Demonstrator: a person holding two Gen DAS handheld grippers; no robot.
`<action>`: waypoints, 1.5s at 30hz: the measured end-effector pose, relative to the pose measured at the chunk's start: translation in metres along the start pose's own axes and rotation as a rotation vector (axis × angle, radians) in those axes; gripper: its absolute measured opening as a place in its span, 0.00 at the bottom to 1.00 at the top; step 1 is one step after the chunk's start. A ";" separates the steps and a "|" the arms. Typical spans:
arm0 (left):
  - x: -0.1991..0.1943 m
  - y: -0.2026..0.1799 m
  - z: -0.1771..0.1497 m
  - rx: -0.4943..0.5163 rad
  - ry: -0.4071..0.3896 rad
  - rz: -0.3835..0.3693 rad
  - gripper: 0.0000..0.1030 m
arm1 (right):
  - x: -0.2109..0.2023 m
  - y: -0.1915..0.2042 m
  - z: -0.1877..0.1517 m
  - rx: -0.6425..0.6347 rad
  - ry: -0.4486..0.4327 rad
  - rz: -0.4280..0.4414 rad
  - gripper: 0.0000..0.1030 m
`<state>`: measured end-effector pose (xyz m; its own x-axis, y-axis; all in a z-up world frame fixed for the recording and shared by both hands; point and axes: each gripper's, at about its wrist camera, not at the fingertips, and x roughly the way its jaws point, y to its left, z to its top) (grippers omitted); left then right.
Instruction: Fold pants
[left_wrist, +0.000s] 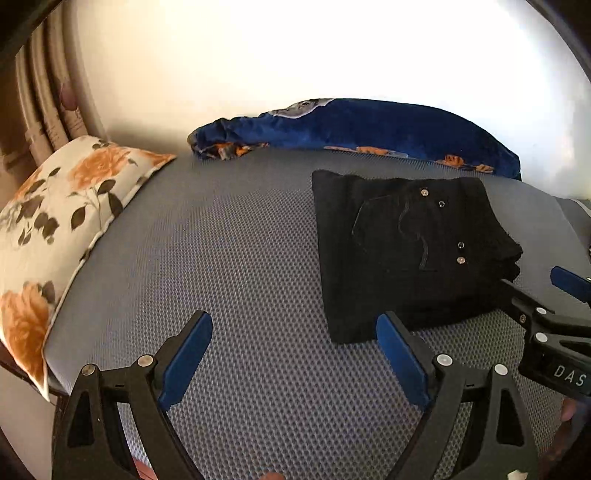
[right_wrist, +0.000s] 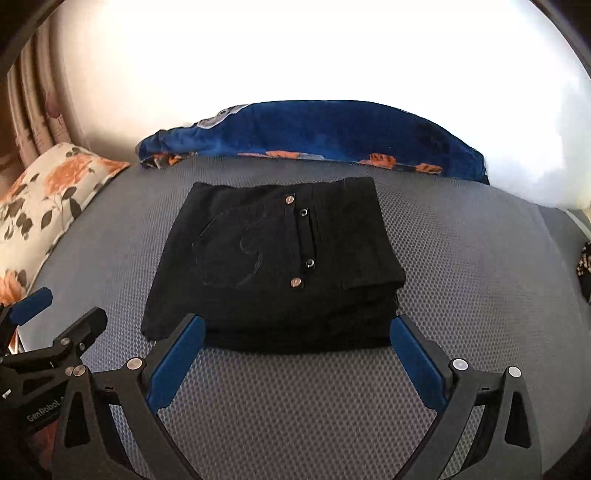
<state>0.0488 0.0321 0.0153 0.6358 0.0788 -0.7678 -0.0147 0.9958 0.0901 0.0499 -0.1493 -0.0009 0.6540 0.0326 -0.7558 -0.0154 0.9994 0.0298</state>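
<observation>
The black pants (right_wrist: 273, 266) lie folded into a compact stack on the grey mesh bed surface (right_wrist: 461, 258), back pocket and metal rivets facing up. They also show in the left wrist view (left_wrist: 410, 254), at the right. My right gripper (right_wrist: 295, 328) is open and empty, its blue-padded fingers just in front of the stack's near edge. My left gripper (left_wrist: 295, 328) is open and empty, over bare mesh to the left of the pants' near corner. The right gripper's fingers (left_wrist: 532, 306) show at the right edge of the left wrist view; the left gripper's fingers (right_wrist: 77, 328) show at the lower left of the right wrist view.
A floral pillow (left_wrist: 51, 221) lies along the bed's left edge. A rolled blue blanket (right_wrist: 314, 136) with orange print lies along the far edge against the white wall. A dark patterned item (right_wrist: 585, 269) sits at the right edge.
</observation>
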 end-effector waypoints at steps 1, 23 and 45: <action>0.000 0.000 -0.002 -0.005 0.004 -0.001 0.87 | -0.001 0.001 -0.002 -0.004 0.001 -0.002 0.97; 0.002 -0.012 -0.014 0.016 0.026 0.007 0.86 | 0.003 0.004 -0.024 0.007 0.059 0.005 0.97; 0.013 -0.012 -0.023 0.007 0.074 -0.012 0.86 | 0.008 -0.004 -0.028 0.027 0.078 -0.015 0.97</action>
<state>0.0396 0.0226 -0.0109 0.5768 0.0704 -0.8138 -0.0022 0.9964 0.0847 0.0339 -0.1528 -0.0260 0.5929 0.0189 -0.8051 0.0156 0.9993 0.0350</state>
